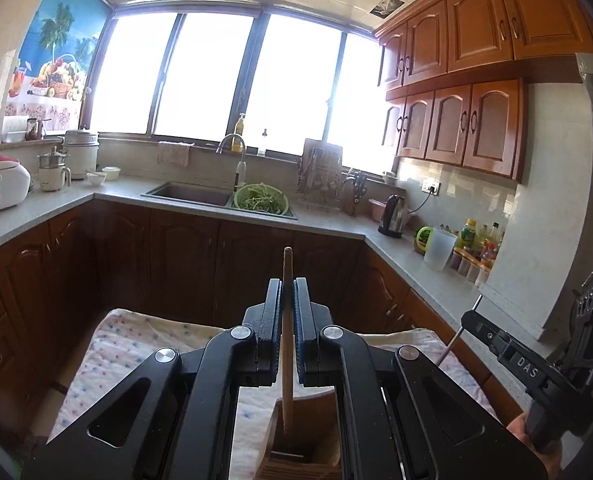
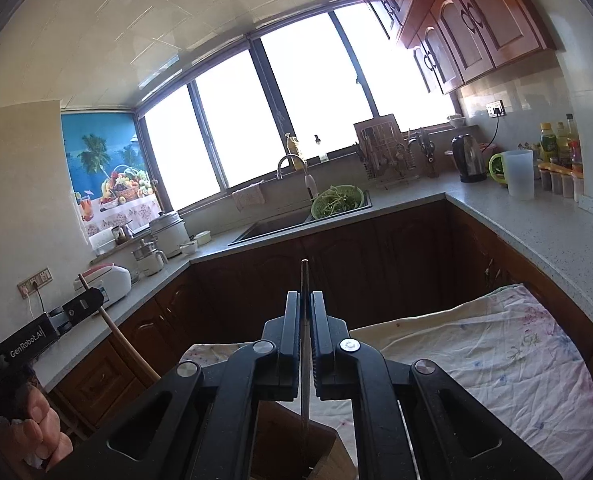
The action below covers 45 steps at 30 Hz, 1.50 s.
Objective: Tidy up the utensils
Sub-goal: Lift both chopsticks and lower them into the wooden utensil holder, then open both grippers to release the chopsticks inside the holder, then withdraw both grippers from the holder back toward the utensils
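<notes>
Wooden and pale, the chopstick you are holding is running upright through the centre of the left wrist view, with the left gripper clamping its blue-padded jaws on the shaft. Its lower end is dipping into the wooden utensil holder at the bottom centre of that frame, which is sitting on a floral cloth. In the right wrist view, the right gripper is pinching a thin metal utensil between closed jaws, and that rod is also standing upright at frame centre, reaching down into the holder at the bottom edge. Which kind of utensil it is cannot be told. Behind both, a green colander is resting in the sink at mid-frame, under the bright windows.
</notes>
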Available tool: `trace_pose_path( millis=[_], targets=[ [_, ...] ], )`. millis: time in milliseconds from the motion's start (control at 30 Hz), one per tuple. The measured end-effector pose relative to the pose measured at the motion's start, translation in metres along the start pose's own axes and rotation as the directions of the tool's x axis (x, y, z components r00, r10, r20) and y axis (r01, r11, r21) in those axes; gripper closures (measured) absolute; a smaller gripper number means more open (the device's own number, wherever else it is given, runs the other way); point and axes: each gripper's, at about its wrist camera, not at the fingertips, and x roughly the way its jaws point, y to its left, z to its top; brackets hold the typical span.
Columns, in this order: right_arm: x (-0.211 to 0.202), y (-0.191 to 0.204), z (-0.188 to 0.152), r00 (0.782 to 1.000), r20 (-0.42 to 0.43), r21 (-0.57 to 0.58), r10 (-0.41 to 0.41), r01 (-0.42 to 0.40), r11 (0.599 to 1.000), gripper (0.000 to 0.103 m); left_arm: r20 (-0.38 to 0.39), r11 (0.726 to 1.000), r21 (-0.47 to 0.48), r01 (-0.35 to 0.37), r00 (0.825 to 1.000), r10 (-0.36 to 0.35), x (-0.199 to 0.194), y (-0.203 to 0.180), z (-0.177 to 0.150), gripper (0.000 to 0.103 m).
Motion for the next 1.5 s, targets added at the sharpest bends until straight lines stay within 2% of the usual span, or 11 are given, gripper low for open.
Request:
trace_pose_path(
  millis=[400,667,833,867,900,967,1000,1067,1133,1167,1500],
  targets=[
    [0.025,-0.014,-0.052,0.999,-0.041,0.031,-0.028,0.029,0.999,0.098,-0.068,0.999,-0.023,-0.026,0.997,0.024,0.037,0.003,-0.059,0.098],
    [0.026,-0.015,-0.05,0.997,-0.066,0.023,-0.029,0.03,0.999,0.098,-0.085,1.0,-0.005,-0.018,0.996,0.018,0.038,0.001,-0.056,0.098],
    [0.027,-0.019,-0.051,0.996,-0.085,0.044,-0.027,0.031,0.999,0.09,-0.117,1.0,0.002,-0.01,0.993,0.01,0.04,0.001,-0.056,0.093],
    [0.026,-0.02,-0.051,0.996,-0.091,0.048,-0.027,0.032,0.998,0.081,-0.121,1.0,0.002,-0.007,0.993,0.007,0.038,0.002,-0.057,0.091],
    [0.025,-0.02,-0.052,0.995,-0.093,0.055,-0.021,0.027,0.998,0.061,-0.122,1.0,0.004,-0.011,0.992,0.011,0.036,0.002,-0.058,0.083],
    [0.018,-0.023,-0.052,0.996,-0.086,0.076,0.001,0.005,0.997,0.039,-0.116,1.0,0.002,-0.022,0.993,0.023,0.028,0.003,-0.059,0.057],
    [0.013,-0.023,-0.051,0.997,-0.077,0.078,0.002,0.004,0.997,0.033,-0.108,0.999,0.004,-0.037,0.993,0.037,0.023,0.004,-0.059,0.042],
    [0.002,-0.023,-0.05,0.998,-0.063,0.075,0.004,0.001,0.997,0.028,-0.084,0.998,0.016,-0.062,0.994,0.063,0.011,0.005,-0.059,0.034],
    [-0.009,-0.024,-0.049,0.998,-0.063,0.069,0.005,-0.001,0.998,0.014,-0.08,0.996,0.021,-0.084,0.993,0.086,0.0,0.006,-0.06,0.017],
    [-0.015,-0.023,-0.05,0.998,-0.063,0.066,0.004,0.0,0.998,0.006,-0.074,0.995,0.02,-0.093,0.993,0.094,-0.006,0.008,-0.06,0.015],
    [-0.078,-0.024,-0.067,0.998,-0.069,0.008,0.004,-0.003,1.0,0.001,-0.129,0.993,-0.016,-0.116,0.985,0.113,-0.052,0.024,-0.081,0.01]
  ],
)
